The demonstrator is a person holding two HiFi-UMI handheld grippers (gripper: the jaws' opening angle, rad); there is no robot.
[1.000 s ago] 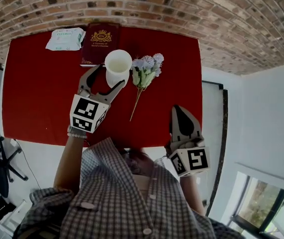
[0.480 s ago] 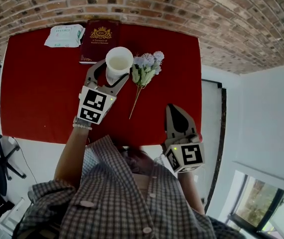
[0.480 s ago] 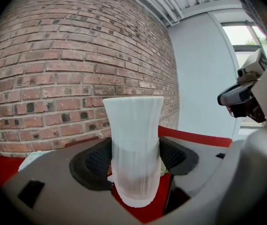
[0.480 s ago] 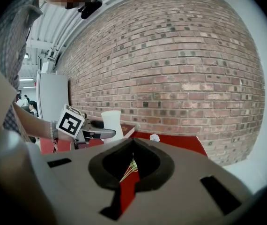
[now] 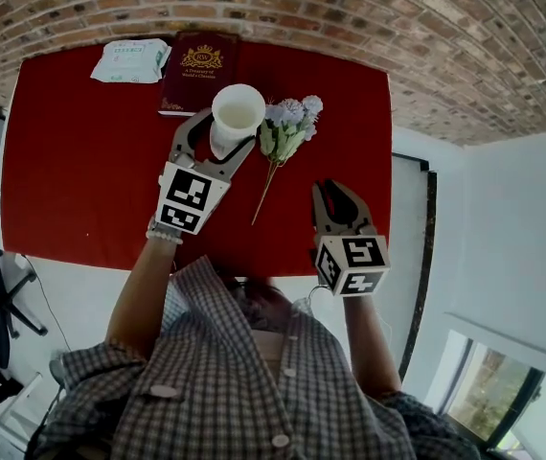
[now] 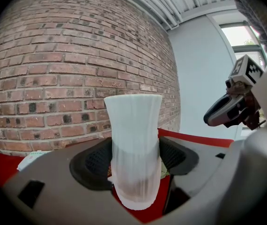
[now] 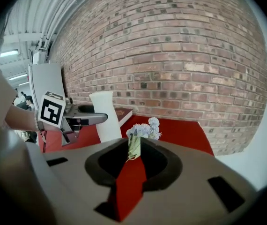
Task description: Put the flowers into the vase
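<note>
Head view: a ribbed, translucent white vase point(image 5: 238, 113) stands upright on the red-covered surface point(image 5: 81, 161). The left claw point(image 5: 225, 130) is clamped on its lower part, its jaws having just been closing. Just right of the vase lies a bunch of pale lilac flowers point(image 5: 287, 127), stem toward the right claw point(image 5: 336, 190). That claw's jaws have just been opening and stand slightly apart over bare red cloth. Behind the vase lie a maroon book point(image 5: 199, 70) with a gold crest, its title too small to read, and a white tissue packet point(image 5: 131, 60), before a brick wall point(image 5: 369, 17).
</note>
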